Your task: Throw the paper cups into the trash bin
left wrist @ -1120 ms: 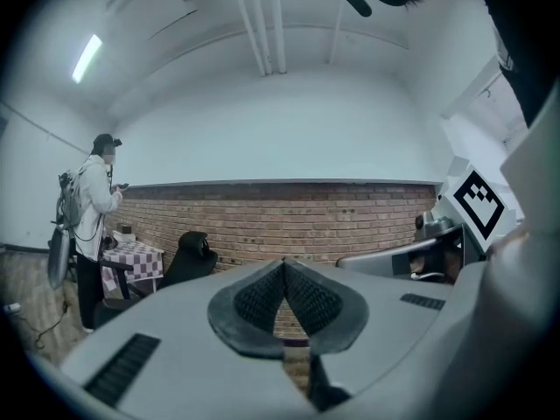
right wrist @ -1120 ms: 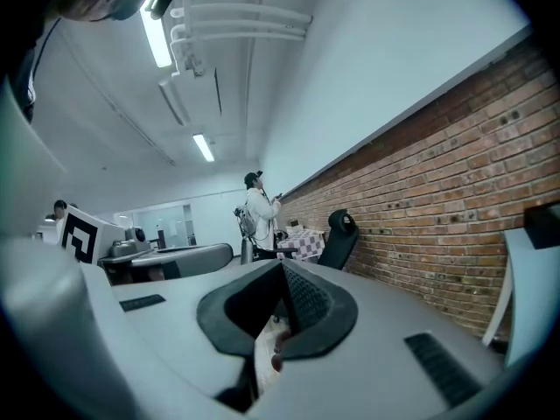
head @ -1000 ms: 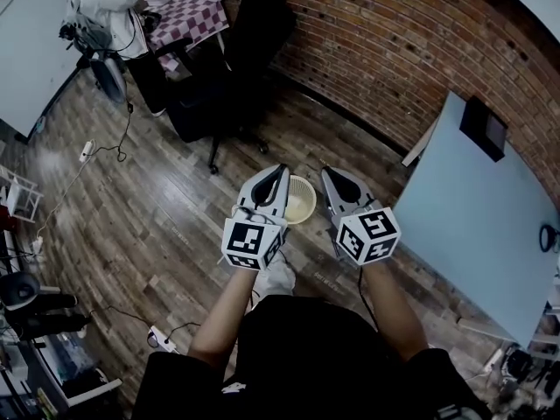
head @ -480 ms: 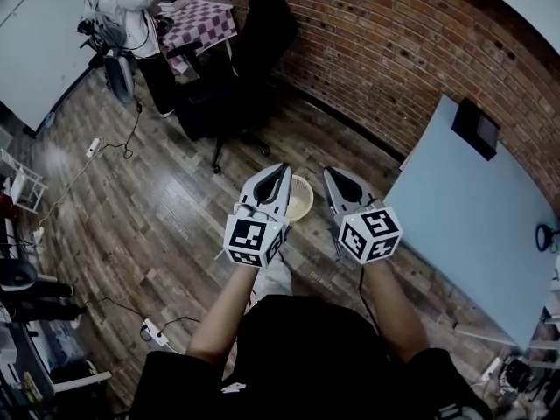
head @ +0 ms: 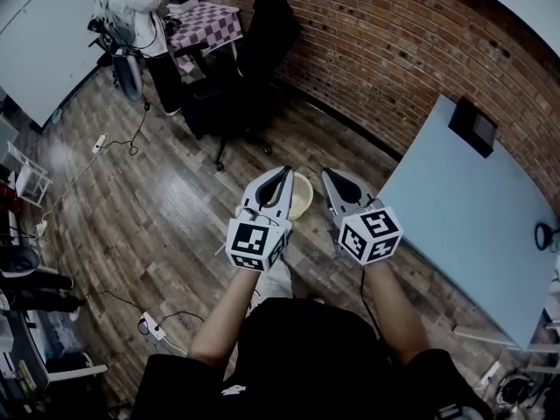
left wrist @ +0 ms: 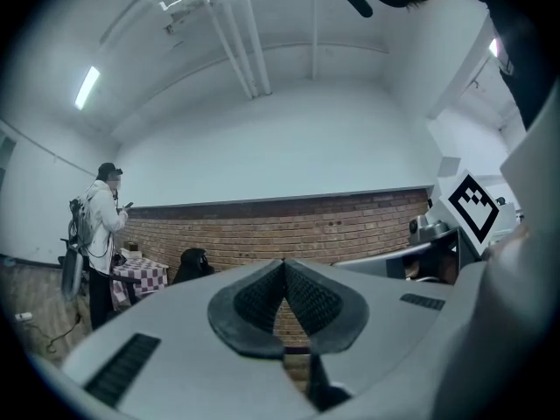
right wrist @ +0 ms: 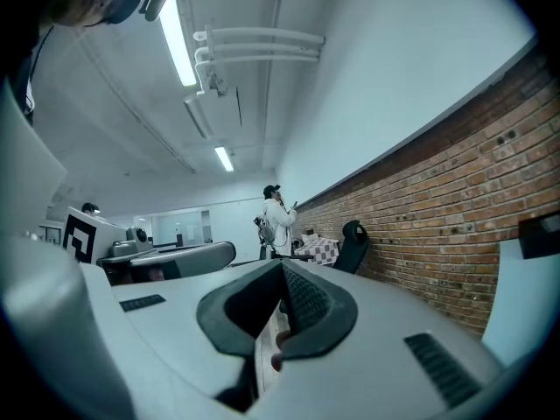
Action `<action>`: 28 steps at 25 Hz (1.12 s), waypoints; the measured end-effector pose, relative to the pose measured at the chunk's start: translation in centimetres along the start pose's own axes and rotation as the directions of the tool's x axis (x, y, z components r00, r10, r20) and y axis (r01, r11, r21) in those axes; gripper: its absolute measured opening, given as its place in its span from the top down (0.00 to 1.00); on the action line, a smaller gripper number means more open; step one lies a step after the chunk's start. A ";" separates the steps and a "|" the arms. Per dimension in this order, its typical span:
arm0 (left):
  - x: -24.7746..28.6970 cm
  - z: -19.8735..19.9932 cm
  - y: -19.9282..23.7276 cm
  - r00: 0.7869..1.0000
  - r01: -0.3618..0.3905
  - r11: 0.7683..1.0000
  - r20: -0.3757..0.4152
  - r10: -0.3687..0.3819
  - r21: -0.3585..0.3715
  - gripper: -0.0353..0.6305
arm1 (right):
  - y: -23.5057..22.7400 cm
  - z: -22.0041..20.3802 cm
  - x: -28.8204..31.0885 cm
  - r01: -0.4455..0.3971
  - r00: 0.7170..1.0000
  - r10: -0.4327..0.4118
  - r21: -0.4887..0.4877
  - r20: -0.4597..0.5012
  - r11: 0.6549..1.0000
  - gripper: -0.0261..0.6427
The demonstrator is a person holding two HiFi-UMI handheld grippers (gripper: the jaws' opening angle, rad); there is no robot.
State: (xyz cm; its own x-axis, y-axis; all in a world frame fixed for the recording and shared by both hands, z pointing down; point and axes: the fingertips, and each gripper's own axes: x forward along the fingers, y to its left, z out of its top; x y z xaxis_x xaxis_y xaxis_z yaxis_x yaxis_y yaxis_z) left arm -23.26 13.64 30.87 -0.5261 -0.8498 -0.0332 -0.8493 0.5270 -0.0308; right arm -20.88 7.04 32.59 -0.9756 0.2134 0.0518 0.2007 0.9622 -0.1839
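- Head view: the left tool [head: 282, 175] and the right tool [head: 329, 175] are being held side by side near the middle of the frame. Both are being pointed toward the upper edge, and each marker cube is being carried at the end nearest the forearms.
- The trash bin [head: 301, 196], a pale round ribbed container, is being shown on the wooden floor [head: 166, 208]. It is lying in the gap between the two tools' tips, and its left part is being covered by the left tool.
- Left gripper view: the left tool [left wrist: 283, 266] is being shown with its ribbed pads pressed together, and nothing is being pinched between them.
- Right gripper view: the right tool [right wrist: 281, 268] is being shown with its pads meeting at the tip, and nothing is being gripped. A sliver of floor is being glimpsed through the slit lower down.
- A pale blue bench [head: 472, 217] is being shown at the right of the head view, against the brick wall [head: 394, 42]. A black device [head: 477, 126] is lying at its upper corner.
- At the upper left a person [head: 131, 7] is being seen standing beside a bench with a chequered cloth [head: 210, 23], and a black office chair [head: 254, 59] is standing just to the right of it.
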 end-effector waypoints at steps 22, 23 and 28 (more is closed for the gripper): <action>-3.2 1.1 -4.4 0.999 -0.010 0.997 0.032 0.012 -0.070 0.94 | 1.4 0.2 -5.6 0.019 1.000 -0.019 -0.007 0.021 1.000 0.97; -3.1 1.1 -4.4 0.999 -0.009 0.997 0.033 0.011 -0.074 0.94 | 1.2 0.2 -5.7 0.025 0.999 -0.025 -0.008 0.022 1.000 0.97; -2.2 0.9 -4.4 1.000 0.000 0.997 0.029 0.002 -0.079 0.94 | -0.1 0.3 -6.1 0.049 0.998 -0.049 -0.005 0.025 0.999 0.97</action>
State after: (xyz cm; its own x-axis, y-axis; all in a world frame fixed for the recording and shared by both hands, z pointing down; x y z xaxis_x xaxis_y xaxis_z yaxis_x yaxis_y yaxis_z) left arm -18.30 13.17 30.22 -0.5263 -0.8481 -0.0619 -0.8503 0.5242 0.0479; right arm -15.01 5.64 32.04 -0.9861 0.1620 0.0359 0.1534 0.9724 -0.1760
